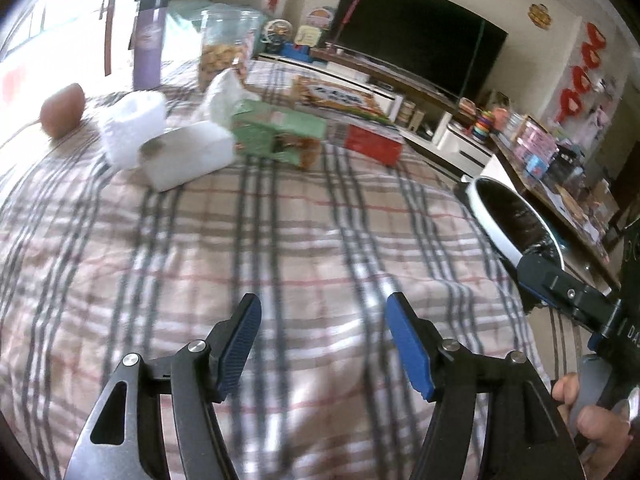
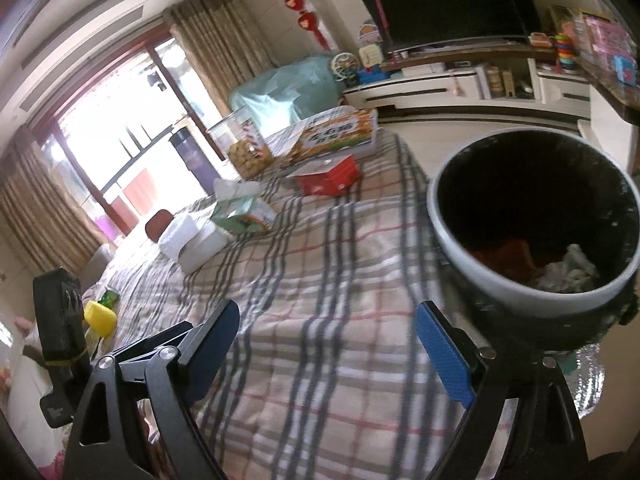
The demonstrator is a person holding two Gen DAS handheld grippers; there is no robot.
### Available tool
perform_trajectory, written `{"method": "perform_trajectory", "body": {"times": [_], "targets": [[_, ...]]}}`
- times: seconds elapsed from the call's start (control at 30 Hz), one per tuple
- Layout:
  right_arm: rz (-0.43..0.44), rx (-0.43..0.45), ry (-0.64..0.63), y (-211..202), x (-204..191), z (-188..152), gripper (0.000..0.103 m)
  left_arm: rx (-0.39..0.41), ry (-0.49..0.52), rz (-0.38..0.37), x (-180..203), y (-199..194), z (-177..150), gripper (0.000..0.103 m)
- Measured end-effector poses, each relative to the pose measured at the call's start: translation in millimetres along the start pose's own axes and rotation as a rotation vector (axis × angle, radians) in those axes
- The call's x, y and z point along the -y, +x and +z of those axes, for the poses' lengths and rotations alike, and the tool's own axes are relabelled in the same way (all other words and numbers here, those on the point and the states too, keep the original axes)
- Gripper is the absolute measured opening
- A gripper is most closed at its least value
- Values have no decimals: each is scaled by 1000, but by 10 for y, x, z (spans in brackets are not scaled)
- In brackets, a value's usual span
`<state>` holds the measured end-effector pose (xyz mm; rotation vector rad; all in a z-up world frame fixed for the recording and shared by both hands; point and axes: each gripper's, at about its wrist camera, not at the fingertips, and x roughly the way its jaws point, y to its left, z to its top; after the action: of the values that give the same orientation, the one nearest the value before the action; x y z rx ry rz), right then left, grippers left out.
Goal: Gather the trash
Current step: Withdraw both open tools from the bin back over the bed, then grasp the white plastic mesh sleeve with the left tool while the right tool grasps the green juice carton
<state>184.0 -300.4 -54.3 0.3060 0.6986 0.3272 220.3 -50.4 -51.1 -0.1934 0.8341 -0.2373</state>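
Note:
A round trash bin [image 2: 460,236] with a white rim and black liner stands at the right edge of the plaid-covered table [image 2: 320,280]; crumpled white paper [image 2: 572,270] and something orange lie inside. It also shows in the left wrist view [image 1: 494,232]. My left gripper [image 1: 320,340] is open and empty above the bare plaid cloth. My right gripper [image 2: 328,344] is open and empty, just left of the bin. In the left wrist view the right gripper's body [image 1: 568,292] sits by the bin.
At the far side of the table lie a white tissue pack [image 1: 188,156], a toilet roll [image 1: 132,120], a green tissue box [image 1: 276,132], a red box [image 1: 372,140], a snack box [image 1: 340,96], a cookie jar [image 1: 224,48], a purple bottle [image 1: 148,44]. A yellow object [image 2: 100,318] lies at left.

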Motion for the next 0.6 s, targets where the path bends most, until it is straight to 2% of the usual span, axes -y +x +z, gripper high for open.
{"method": "perform_trajectory", "body": {"times": [0.6], "targets": [[54,-103,-116,587,-425,8,91,-3,-92,75,-550,-43,74,65]]}}
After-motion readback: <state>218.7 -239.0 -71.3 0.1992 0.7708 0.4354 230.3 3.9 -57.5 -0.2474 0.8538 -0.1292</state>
